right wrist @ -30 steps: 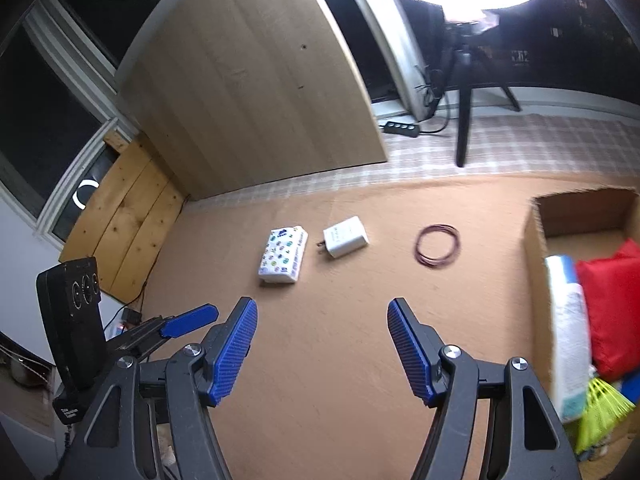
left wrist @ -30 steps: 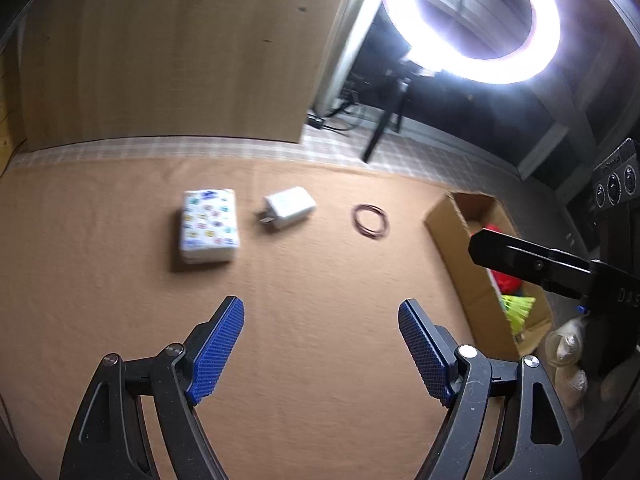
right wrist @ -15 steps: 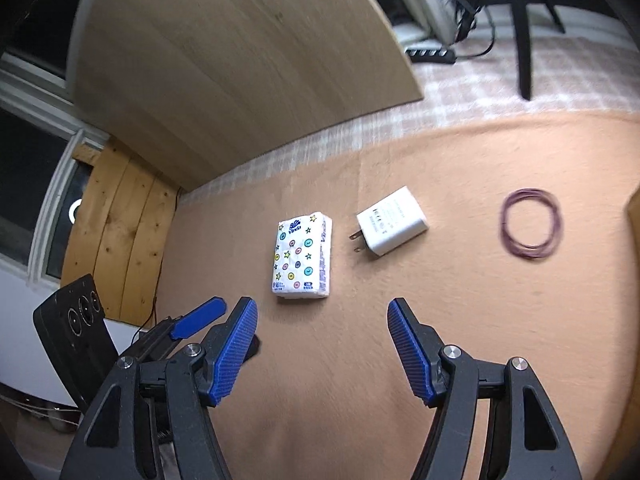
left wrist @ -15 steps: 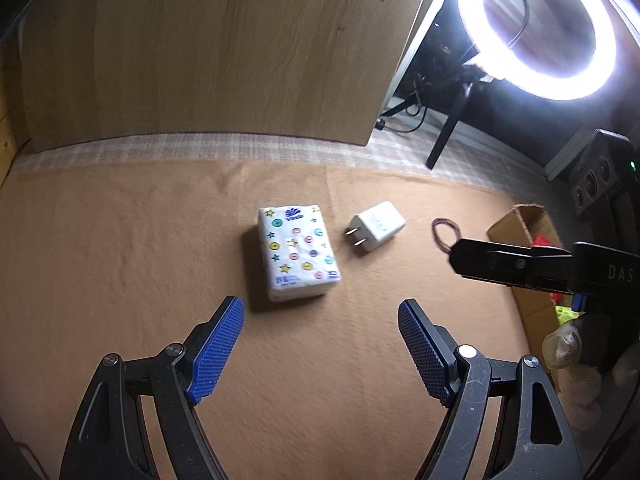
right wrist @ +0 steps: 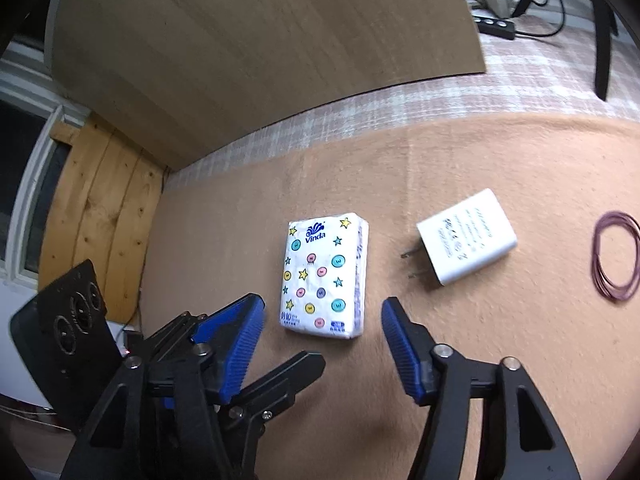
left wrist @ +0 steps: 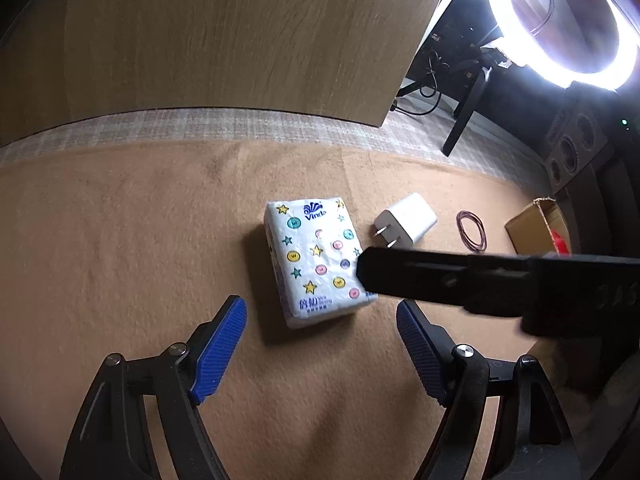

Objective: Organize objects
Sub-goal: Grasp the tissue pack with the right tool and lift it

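A white tissue pack (left wrist: 316, 260) printed with stars and dots lies flat on the brown cloth; it also shows in the right wrist view (right wrist: 326, 274). My left gripper (left wrist: 322, 350) is open and empty, just short of the pack. My right gripper (right wrist: 322, 348) is open and empty, its blue pads either side of the pack's near end, apart from it. A white charger plug (left wrist: 406, 224) (right wrist: 466, 238) lies to the pack's right. A purple rubber band loop (left wrist: 472, 230) (right wrist: 616, 260) lies further right. The right gripper's black body crosses the left wrist view and hides the pack's right corner.
A cardboard box (left wrist: 536, 226) with a red item inside stands at the far right. A wooden board (left wrist: 224, 40) leans along the back. A ring light (left wrist: 560, 20) on a tripod stands behind the cloth. Wooden planks (right wrist: 100, 208) stand at the left.
Both grippers have moved forward and left towards the tissue pack, which now looms larger and sits between the right gripper's pads. The box has slid to the edge of view.
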Tool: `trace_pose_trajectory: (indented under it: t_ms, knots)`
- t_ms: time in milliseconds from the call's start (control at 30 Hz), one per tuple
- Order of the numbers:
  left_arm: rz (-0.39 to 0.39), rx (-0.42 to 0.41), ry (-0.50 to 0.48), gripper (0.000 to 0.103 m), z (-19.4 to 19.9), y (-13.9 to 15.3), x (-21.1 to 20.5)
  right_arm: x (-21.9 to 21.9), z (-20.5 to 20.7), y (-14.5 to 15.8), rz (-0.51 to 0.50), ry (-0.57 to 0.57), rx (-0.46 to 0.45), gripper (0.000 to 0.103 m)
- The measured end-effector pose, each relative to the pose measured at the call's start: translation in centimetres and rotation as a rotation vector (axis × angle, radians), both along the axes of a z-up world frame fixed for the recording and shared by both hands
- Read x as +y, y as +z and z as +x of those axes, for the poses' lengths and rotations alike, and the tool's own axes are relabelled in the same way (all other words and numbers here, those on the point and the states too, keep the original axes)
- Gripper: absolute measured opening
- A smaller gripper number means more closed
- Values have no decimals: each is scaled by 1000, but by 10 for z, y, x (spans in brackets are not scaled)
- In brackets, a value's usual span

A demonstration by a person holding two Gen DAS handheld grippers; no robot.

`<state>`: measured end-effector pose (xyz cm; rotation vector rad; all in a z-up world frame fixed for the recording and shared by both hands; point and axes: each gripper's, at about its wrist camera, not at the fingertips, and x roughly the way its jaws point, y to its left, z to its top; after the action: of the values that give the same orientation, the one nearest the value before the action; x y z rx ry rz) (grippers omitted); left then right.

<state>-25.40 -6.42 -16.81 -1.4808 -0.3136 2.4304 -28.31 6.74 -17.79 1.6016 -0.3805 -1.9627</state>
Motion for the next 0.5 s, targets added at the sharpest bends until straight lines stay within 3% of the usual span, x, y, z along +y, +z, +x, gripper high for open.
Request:
trace_pose_trajectory:
  t_ms: [267, 367, 500]
  knots:
    - [23, -8, -18, 69, -5, -5, 1, -18, -2, -11, 42, 34, 3, 41]
    - [26, -11, -30, 62, -6, -7, 3, -20, -1, -12, 55, 38, 11, 39]
    - [13, -5, -29, 61, -5, -7, 6, -20, 0, -11, 69, 35, 21, 36]
